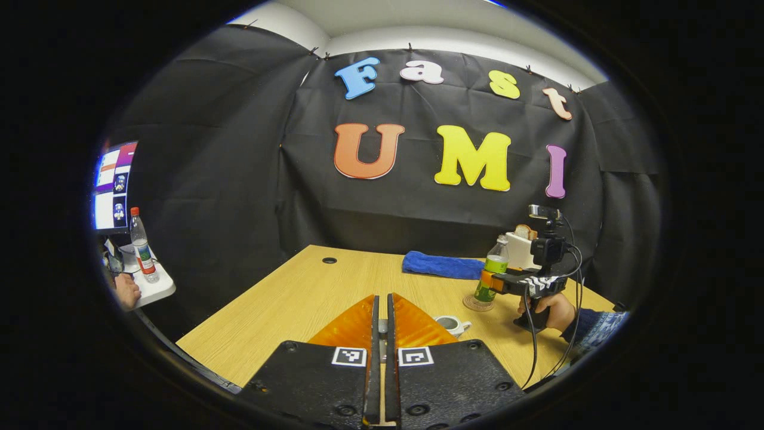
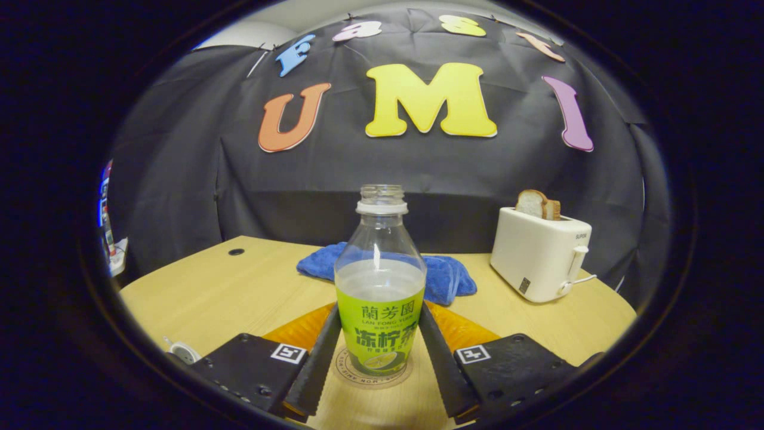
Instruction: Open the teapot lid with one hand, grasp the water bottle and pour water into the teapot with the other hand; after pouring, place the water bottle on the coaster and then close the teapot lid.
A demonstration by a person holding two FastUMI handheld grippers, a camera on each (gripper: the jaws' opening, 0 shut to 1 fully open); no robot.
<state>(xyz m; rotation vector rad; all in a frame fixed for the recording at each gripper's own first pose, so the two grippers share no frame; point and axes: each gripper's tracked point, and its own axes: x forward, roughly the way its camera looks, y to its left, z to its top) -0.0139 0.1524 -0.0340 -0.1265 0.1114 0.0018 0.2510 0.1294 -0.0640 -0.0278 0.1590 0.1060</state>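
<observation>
Left gripper view: the left gripper (image 1: 382,316) hangs above the light wooden table (image 1: 286,298), fingers pressed together; beyond its tips sits the small white teapot (image 1: 452,325), lid on. Farther right, a hand (image 1: 552,310) holds the right gripper (image 1: 484,280) at the clear plastic water bottle with green label (image 1: 490,278).

Right gripper view: the uncapped water bottle (image 2: 380,286) stands upright on the round brown coaster (image 2: 349,371), long axis vertical, mouth up. The right gripper (image 2: 380,340) pinches its label, both fingers touching. Behind lie a blue towel (image 2: 444,276) and a white toaster holding bread (image 2: 540,254).

Both tongs, left tongs (image 1: 382,334) and right tongs (image 2: 377,352), carry black screwed plates with square black-and-white markers; behind the right tongs, black cables and a blue patterned sleeve (image 1: 594,328).
</observation>
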